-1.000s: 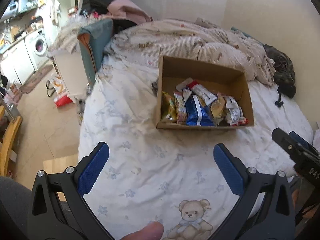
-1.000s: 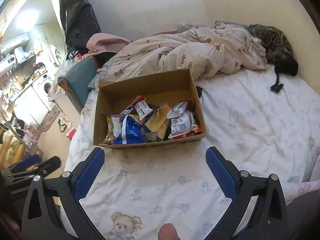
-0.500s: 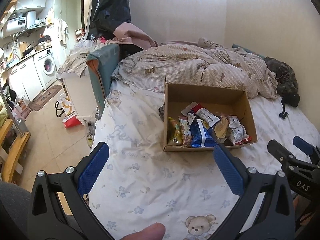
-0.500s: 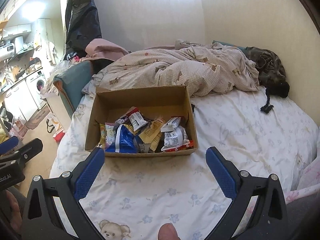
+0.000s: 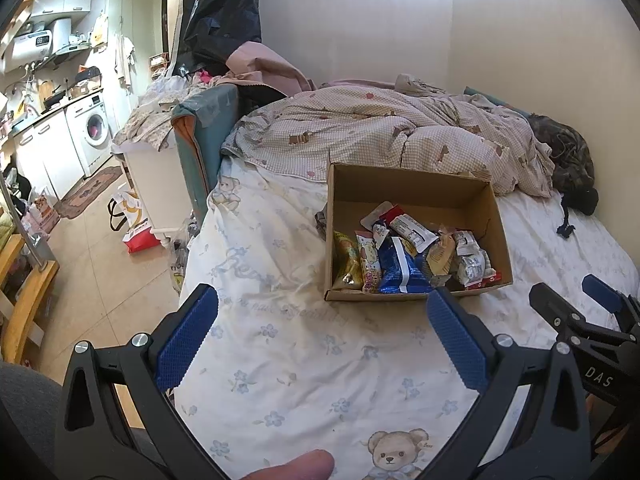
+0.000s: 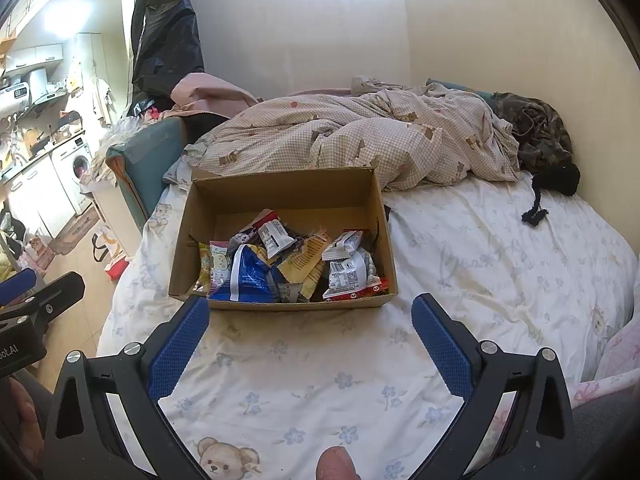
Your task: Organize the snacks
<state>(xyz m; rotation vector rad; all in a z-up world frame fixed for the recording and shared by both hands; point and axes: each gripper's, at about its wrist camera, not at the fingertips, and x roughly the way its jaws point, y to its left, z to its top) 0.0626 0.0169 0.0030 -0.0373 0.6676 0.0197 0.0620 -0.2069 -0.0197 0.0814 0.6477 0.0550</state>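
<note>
You hold both grippers above a bed (image 5: 304,364), side by side and well short of the box. At far left, past the bed's edge, a tiled floor leads to a washer (image 5: 94,130) and white cabinets. Your left gripper (image 5: 322,312) has its jaws spread wide, with nothing between the blue pads (image 5: 186,338); only the flowered sheet with a printed teddy bear (image 5: 394,450) lies under it. A fingertip shows at the bottom edge of its view.

Ahead, near mid-bed, sits an open cardboard box (image 6: 280,194). The snacks (image 6: 288,266) are heaped inside it toward its near wall: a yellow packet (image 5: 347,260) at left, a blue bag (image 6: 248,276) next, tan and silver wrappers further right, and a red-edged pack (image 6: 356,290) in the right corner. The box's far half is bare.

Your right gripper (image 6: 310,310) is likewise fully open and empty, just short of the box's near wall. Behind the box lies a rumpled checked duvet (image 6: 360,140); at far right, dark clothing (image 6: 540,136) rests against the wall.
</note>
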